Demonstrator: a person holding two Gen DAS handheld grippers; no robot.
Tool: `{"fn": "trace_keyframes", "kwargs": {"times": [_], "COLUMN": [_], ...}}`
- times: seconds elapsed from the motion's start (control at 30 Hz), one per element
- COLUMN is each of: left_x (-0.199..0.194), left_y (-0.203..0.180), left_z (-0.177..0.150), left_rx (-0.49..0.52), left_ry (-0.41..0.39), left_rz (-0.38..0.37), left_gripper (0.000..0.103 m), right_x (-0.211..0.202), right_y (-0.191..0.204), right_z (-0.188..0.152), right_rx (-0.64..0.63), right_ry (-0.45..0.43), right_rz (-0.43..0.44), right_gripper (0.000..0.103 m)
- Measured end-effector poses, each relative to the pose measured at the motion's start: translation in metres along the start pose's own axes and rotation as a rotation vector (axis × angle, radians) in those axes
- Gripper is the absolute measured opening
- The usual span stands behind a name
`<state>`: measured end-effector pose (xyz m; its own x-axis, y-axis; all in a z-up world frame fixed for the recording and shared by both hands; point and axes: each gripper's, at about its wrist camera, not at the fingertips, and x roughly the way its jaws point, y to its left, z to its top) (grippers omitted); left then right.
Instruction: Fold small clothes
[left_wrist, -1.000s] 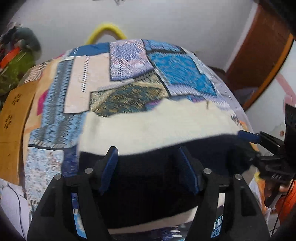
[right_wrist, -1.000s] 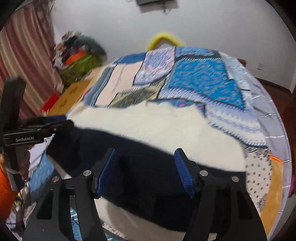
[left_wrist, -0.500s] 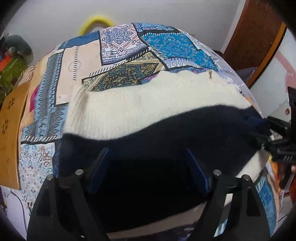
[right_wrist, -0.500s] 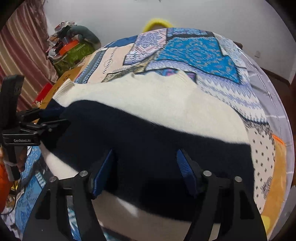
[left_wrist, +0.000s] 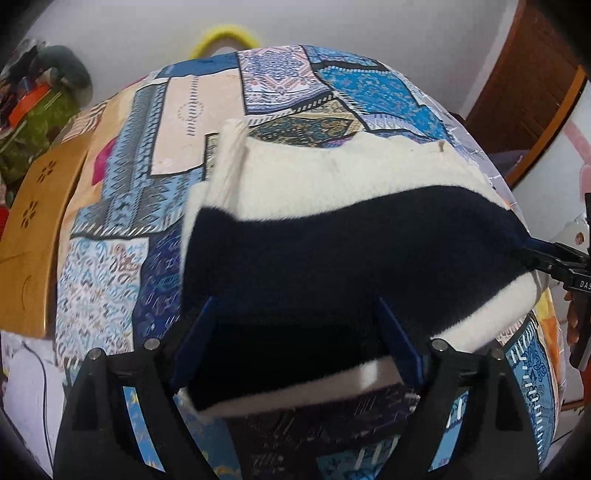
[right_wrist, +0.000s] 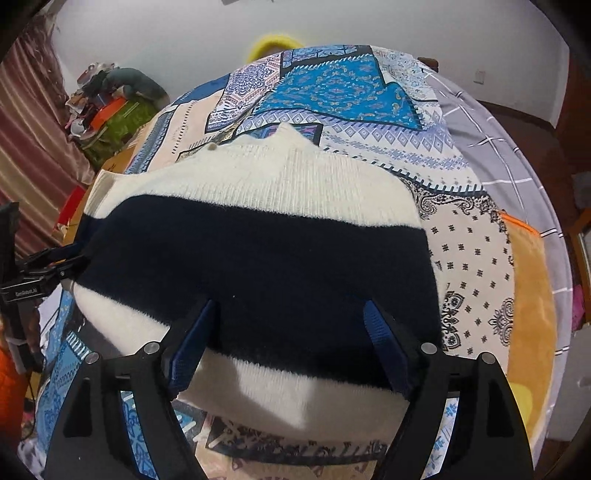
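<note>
A cream knit garment (left_wrist: 332, 177) with a wide navy band (left_wrist: 351, 251) lies flat on the patchwork bedspread (left_wrist: 184, 110). My left gripper (left_wrist: 295, 306) hangs over the garment's near left part. Its jaws are opening, with the navy band below and between them, and the pads do not press on it. My right gripper (right_wrist: 290, 306) stands the same way over the near right part of the garment (right_wrist: 295, 184), its jaws opening. Each gripper shows in the other's view, the right gripper (left_wrist: 554, 258) and the left gripper (right_wrist: 48, 266) each at a side edge of the navy band.
A wooden board (left_wrist: 33, 229) lies along the bed's left side, with a clutter pile (left_wrist: 37, 122) behind it. A yellow hoop (left_wrist: 225, 33) leans on the far wall. To the right are an orange blanket (right_wrist: 532, 295), a grey checked sheet (right_wrist: 498, 147) and a brown door (left_wrist: 528, 74).
Both grippers have moved forward and down over the garment while their jaws widened. The navy band, raised before, now lies flat across the cream part.
</note>
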<state>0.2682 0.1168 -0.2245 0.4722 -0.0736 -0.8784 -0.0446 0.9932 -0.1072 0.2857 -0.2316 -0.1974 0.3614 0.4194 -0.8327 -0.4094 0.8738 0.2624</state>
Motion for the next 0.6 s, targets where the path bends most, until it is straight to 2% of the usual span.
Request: {"fn": "trace_keyframes", "kwargs": {"times": [0.2,0.37,0.43,0.6], "left_x": [-0.021,-0.028,-0.026,-0.025], "left_y": [0.015,0.039,0.041,0.039], "left_z": [-0.012,-0.029,-0.034,-0.047], "left_rx": [-0.103,-0.294,-0.321,-0.333], "left_ry": [-0.020,0.018,0.038,0.061], "left_rz": [0.031,-0.097,-0.130,-0.134], "left_gripper": [0.087,0.087,0.087,0.087], "right_x": [-0.010,-0.013,-0.009,0.004], "right_y": [0.014,0.040,0.050,0.070], "right_z": [0.002,0.006,0.009,0.009], "right_rx": [-0.040,-0.097,-0.122,-0.162], "right_ry": [-0.020,-0.043,-0.037,-0.021], "right_rz": [-0.012,0.019,0.029,0.040], "right_gripper": [0.079,0.080,0.080,0.080]}}
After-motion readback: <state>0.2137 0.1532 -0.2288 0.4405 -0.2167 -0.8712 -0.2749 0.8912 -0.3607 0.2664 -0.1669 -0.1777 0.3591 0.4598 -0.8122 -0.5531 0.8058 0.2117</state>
